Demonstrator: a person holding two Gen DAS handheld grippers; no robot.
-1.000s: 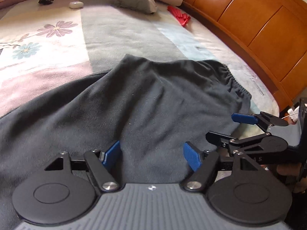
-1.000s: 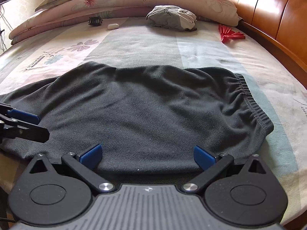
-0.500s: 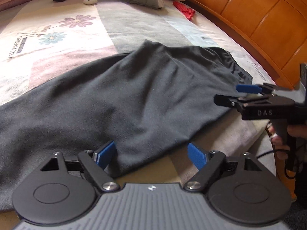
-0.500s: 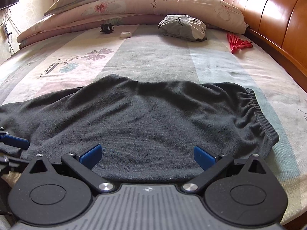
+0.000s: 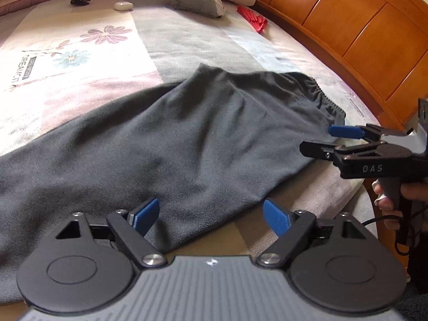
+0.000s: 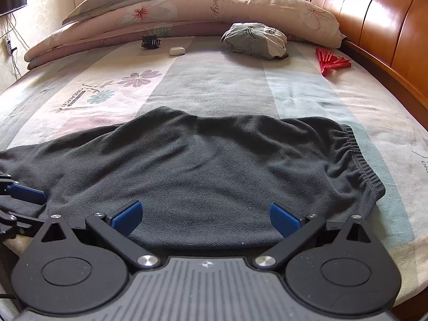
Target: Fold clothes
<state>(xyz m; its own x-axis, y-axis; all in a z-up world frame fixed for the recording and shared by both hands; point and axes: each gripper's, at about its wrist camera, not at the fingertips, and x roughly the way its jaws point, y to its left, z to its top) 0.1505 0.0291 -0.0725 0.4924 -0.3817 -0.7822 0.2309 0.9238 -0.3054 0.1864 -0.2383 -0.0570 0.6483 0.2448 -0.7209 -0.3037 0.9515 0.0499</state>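
Observation:
Dark grey trousers lie spread flat across the bed, their elastic waistband at the right end. My left gripper hovers open at the near hem, with nothing between its blue pads. My right gripper is open too, just short of the trousers' near edge. The right gripper also shows side-on in the left wrist view near the waistband, a hand on its grip. At the left edge of the right wrist view, the left gripper's fingers rest over the cloth.
A folded grey garment, a red fan, a white case and a black hair clip lie farther back. Pillows line the far side. A wooden headboard runs along the right. The bed's near edge is below my grippers.
Both grippers have drawn back toward the near edge of the bed, so more of the trousers and sheet shows. Both stay open. The trousers have not moved.

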